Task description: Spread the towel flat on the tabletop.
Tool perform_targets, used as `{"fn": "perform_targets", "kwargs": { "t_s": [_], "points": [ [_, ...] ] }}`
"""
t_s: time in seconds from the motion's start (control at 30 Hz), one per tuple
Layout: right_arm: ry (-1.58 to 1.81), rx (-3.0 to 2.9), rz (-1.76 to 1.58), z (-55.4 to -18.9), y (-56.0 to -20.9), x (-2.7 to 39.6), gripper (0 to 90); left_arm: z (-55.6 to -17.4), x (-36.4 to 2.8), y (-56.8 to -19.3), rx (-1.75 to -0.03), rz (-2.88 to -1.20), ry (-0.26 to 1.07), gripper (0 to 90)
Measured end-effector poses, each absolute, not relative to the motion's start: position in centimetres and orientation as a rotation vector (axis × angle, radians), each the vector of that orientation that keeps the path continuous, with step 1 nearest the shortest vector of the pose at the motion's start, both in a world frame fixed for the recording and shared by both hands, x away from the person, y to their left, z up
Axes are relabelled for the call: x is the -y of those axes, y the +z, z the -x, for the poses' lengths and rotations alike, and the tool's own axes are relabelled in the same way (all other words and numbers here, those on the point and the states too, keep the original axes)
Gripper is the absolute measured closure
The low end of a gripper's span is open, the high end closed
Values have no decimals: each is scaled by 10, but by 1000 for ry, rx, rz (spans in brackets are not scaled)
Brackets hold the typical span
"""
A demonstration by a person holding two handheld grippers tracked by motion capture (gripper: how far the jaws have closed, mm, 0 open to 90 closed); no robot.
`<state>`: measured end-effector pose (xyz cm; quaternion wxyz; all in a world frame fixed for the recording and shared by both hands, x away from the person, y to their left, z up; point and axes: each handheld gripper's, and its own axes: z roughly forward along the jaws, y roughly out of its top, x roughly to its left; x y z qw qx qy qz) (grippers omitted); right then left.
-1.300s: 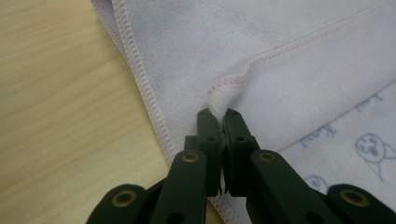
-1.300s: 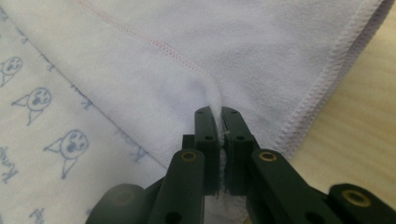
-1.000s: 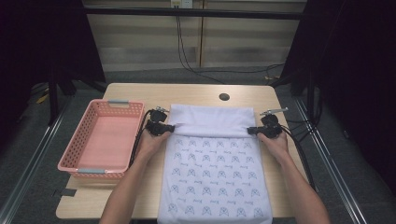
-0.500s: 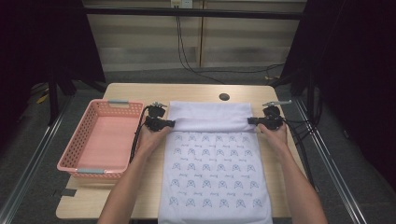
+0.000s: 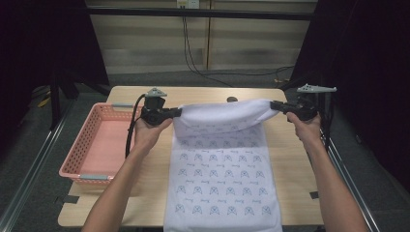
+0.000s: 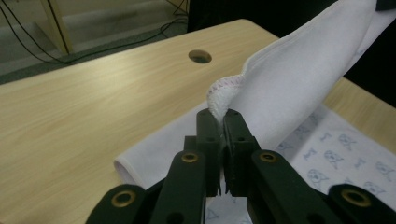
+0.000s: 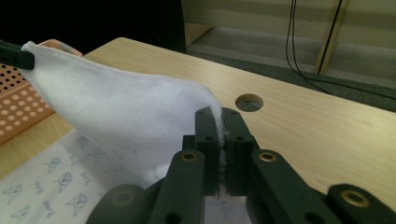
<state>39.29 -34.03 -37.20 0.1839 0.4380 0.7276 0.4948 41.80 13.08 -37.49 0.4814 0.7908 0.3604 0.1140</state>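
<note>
two far corners of a white printed cloth lifted off the table, near end draped over the table's front edge. left gripper clamped shut on the corner nearest the pink basket, fingers pinching the stitched hem tight, almost no gap between. right gripper closed likewise on the opposite corner, away from the basket, fingers squeezing a thin bunch of fabric. between the two, top edge sagging in a soft roll above the table.

likely trouble from here: only slim slivers of hem caught on either side, so a sharp tug or uneven pull could slip a corner free and collapse the fold. one hand carried ahead of the other would skew the edge and leave a crooked crease. too little height, and the slack middle could drag and bunch on the lower layer; too much, and the hanging end could slide off the table. cable beside the basket could also snag the left corner.
</note>
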Motion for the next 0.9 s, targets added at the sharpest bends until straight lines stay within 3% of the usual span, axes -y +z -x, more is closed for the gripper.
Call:
{"fn": "perform_targets", "kwargs": {
  "t_s": [0.33, 0.63, 0.73, 0.9],
  "points": [
    [1431, -2079, -1139, -361, -322, 337, 872, -388, -149, -318, -775, -1870, 356, 871],
    [1486, -2058, -1066, -312, -290, 333, 873, -354, -160, -292, -706, -1819, 397, 871],
    [1506, -2060, -1049, -288, -295, 332, 874, -338, -163, -300, -690, -1811, 361, 872],
    [1456, -2146, -1073, -248, -333, 334, 873, -310, -163, -344, -676, -1882, 259, 872]
  ]
}}
